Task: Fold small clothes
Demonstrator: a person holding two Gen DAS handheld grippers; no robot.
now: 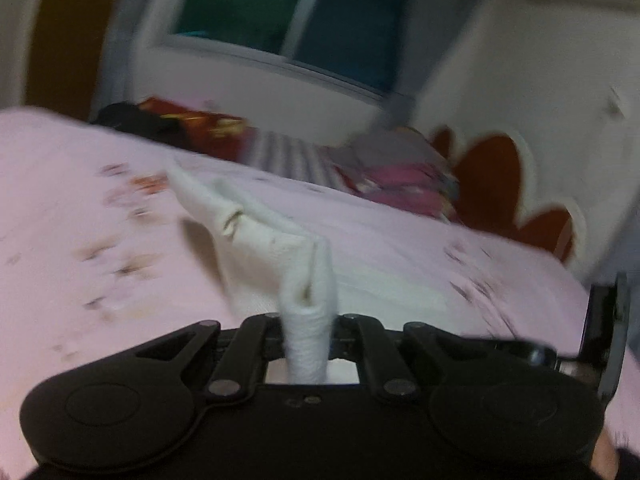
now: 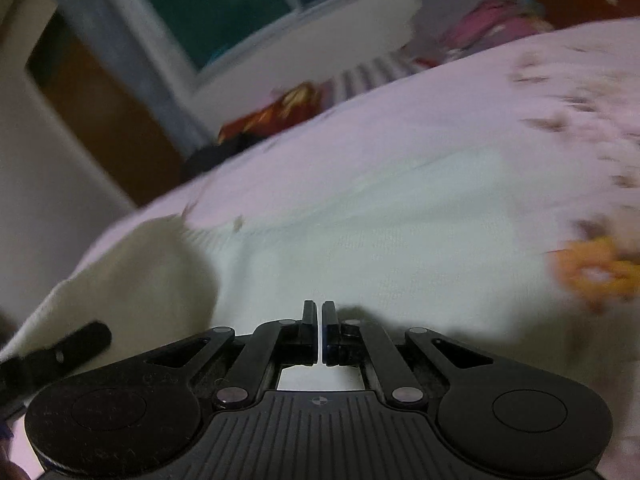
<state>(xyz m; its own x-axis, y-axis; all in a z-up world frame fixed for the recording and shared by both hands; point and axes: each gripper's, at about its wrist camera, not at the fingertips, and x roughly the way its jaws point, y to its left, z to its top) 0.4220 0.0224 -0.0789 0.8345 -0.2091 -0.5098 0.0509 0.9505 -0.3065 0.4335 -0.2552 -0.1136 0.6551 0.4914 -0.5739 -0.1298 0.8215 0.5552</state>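
Note:
A white knitted garment (image 1: 256, 236) is lifted off the pink flowered bed sheet (image 1: 80, 208). One edge of it is bunched into a roll between the fingers of my left gripper (image 1: 308, 320), which is shut on it. In the right wrist view the rest of the white garment (image 2: 380, 240) lies flat on the sheet, and a raised fold (image 2: 132, 280) stands at the left. My right gripper (image 2: 316, 312) hovers over the garment's near edge with its jaws shut. I see no cloth between them. Both views are blurred.
A pile of pink and grey clothes (image 1: 404, 184) lies at the bed's far side beside a red-and-white headboard (image 1: 492, 184). A red bag (image 1: 192, 120) and striped cloth (image 1: 280, 152) sit under the window (image 1: 304, 20). A blurred orange flower shape (image 2: 596, 268) shows on the right.

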